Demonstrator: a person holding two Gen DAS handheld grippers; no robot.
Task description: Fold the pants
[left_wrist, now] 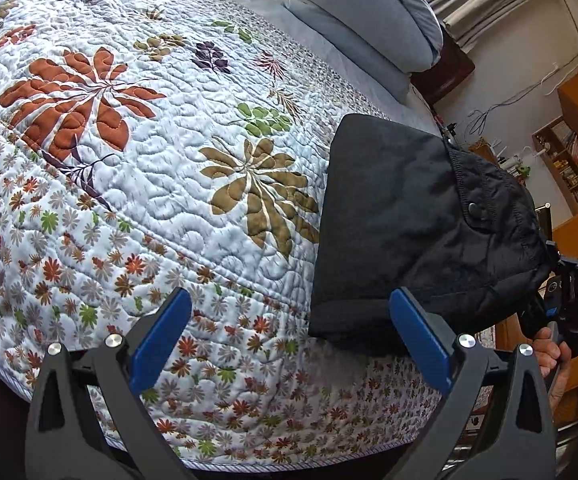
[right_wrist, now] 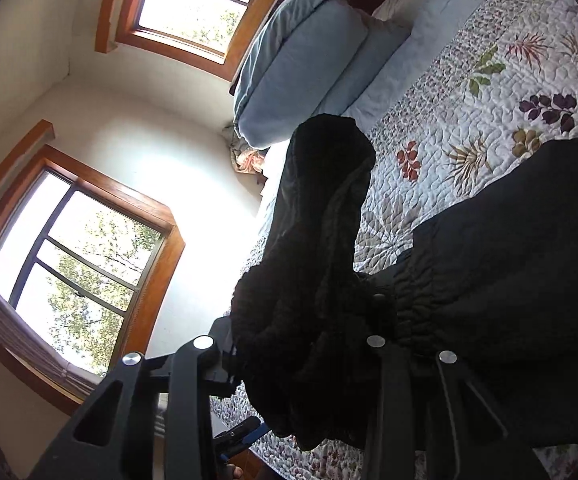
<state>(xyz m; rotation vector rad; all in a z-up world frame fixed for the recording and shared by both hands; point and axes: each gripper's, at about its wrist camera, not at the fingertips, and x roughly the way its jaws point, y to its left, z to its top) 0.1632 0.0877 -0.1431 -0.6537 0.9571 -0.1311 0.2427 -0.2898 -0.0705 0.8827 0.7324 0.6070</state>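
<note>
My right jaws (right_wrist: 309, 360) are clamped on a bunched edge of the black pants (left_wrist: 409, 216), at what looks like the gathered waistband end. The cloth fills the gap between the fingers and hides the pads. That end is raised off the bed, a thick fold of it standing up in front of the right camera. In the left view my right hand (left_wrist: 553, 354) grips the tool at the bed's right side, with the fabric running up to it.

My left jaws (left_wrist: 289, 344) stand wide open and empty. The blue pads (left_wrist: 161, 340) are well apart and hover above the floral quilt (left_wrist: 137, 184); the near folded corner of the pants lies just beside the right-hand pad, not between the two.

The pants rest as a compact dark rectangle at the right side of the quilt, already doubled over, a button flap showing on top. Blue pillows (left_wrist: 361, 12) lie well apart at the head of the bed.

Judgement: the step in hand is a further fold, carrying the lifted end across the resting part. The next move calls for the right jaws to hold firm and travel over the bundle, while the left jaws pin or take the near corner so the stack does not drag or skew.
</note>
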